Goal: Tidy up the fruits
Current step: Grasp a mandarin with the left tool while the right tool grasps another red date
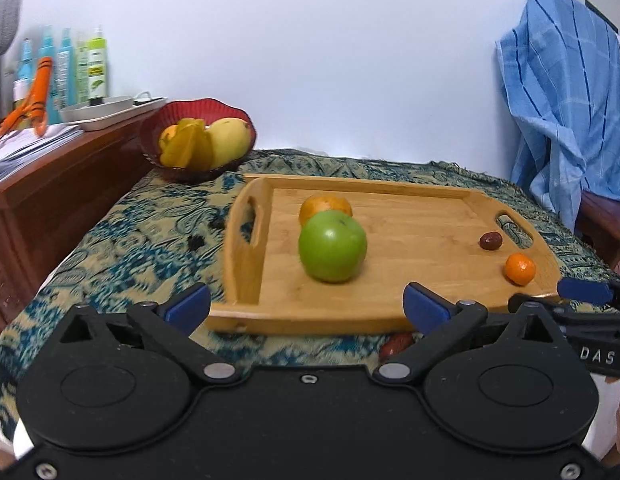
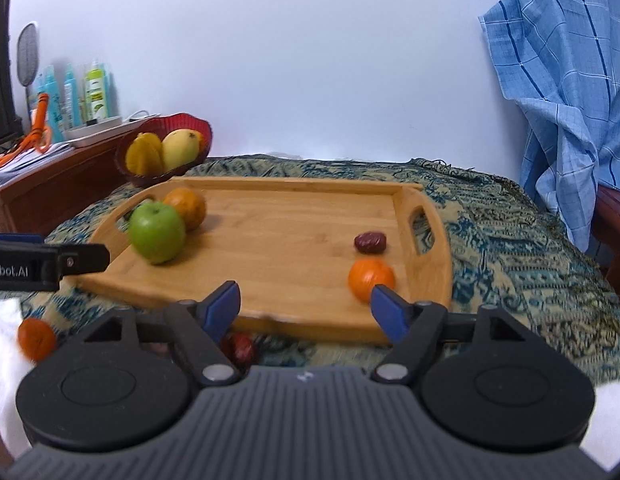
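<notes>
A wooden tray (image 1: 422,232) (image 2: 290,236) lies on the patterned cloth. On it sit a green apple (image 1: 332,246) (image 2: 157,232) with an orange (image 1: 325,207) (image 2: 187,206) touching it behind, a red date (image 1: 491,241) (image 2: 370,242) and a tangerine (image 1: 520,268) (image 2: 370,276). A red bowl (image 1: 178,110) (image 2: 202,128) behind the tray holds a starfruit and a mango. My left gripper (image 1: 306,304) is open before the tray's near edge, facing the apple. My right gripper (image 2: 306,304) is open and empty, its right finger just short of the tangerine.
Off the tray, another date (image 2: 240,346) (image 1: 396,344) and a second tangerine (image 2: 36,338) lie on the cloth near the front. A wooden cabinet (image 1: 50,200) with bottles stands left. A blue checked cloth (image 1: 566,100) hangs over a chair right.
</notes>
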### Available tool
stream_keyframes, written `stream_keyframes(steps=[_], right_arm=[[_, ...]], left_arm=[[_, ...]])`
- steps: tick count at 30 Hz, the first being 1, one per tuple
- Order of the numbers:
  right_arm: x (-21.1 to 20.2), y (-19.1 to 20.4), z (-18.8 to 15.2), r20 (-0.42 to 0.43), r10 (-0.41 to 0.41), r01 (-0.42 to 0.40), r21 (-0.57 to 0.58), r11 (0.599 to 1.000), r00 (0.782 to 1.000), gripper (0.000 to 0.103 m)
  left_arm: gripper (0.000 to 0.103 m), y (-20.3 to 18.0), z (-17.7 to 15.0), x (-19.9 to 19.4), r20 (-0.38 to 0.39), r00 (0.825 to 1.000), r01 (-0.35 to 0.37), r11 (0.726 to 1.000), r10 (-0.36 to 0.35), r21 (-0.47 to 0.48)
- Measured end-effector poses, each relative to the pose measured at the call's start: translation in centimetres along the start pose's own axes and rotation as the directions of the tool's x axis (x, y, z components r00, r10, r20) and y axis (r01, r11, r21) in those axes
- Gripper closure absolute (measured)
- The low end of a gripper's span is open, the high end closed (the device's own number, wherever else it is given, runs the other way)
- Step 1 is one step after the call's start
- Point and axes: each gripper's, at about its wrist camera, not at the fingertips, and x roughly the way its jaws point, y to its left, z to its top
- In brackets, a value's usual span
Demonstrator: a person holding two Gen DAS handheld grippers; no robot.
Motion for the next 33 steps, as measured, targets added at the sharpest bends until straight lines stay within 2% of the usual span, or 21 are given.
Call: stream_keyframes(steps=[4,12,17,25,28,33], right_arm=[[-1.3,1.3,-1.6,0.004,0.001,-0.001,-0.031,1.0,1.0,0.019],[-3.4,2.9,-4.2,0.015,0.015,-0.015,-0.027,1.0,1.0,0.019],[-4.1,4.4,-5.6,0.037,-0.019,0.021,-0.064,0.998,0.999,0.019],[-4.8,6.0,-7.5,0.031,-0.039,0.042,-0.079,0.996,0.999,0.019],[-5.0,6.5,-8.1,0.026,-0.052,0.053,-0.079,0.995,0.998,0.024],[-5.4,7.1,-8.7,0.024,-0.044,0.046,-0.073,0.996,0.999,0.036]], left_arm=[[0.0,0.9,-1.8,-1.3,0.017,1.0,-0.014,0.999,0.014,-0.03],[0.0,2.1,-4.2,-2.0,-0.017,1.0,-0.022,0.998,0.02,-0.065],[0.003,2.3,-5.5,-2.2,-0.037,0.999,-0.028,0.997,0.026,-0.072],[0.027,2.3,-6.5,-2.7,-0.055,0.998,-0.021,0.998,0.018,-0.051],[0.037,2.2,-6.8,-2.9,-0.066,0.998,-0.013,0.999,0.011,-0.037],[0.045,2.2,-7.1,-3.1,-0.071,0.997,-0.013,1.0,0.012,-0.017]])
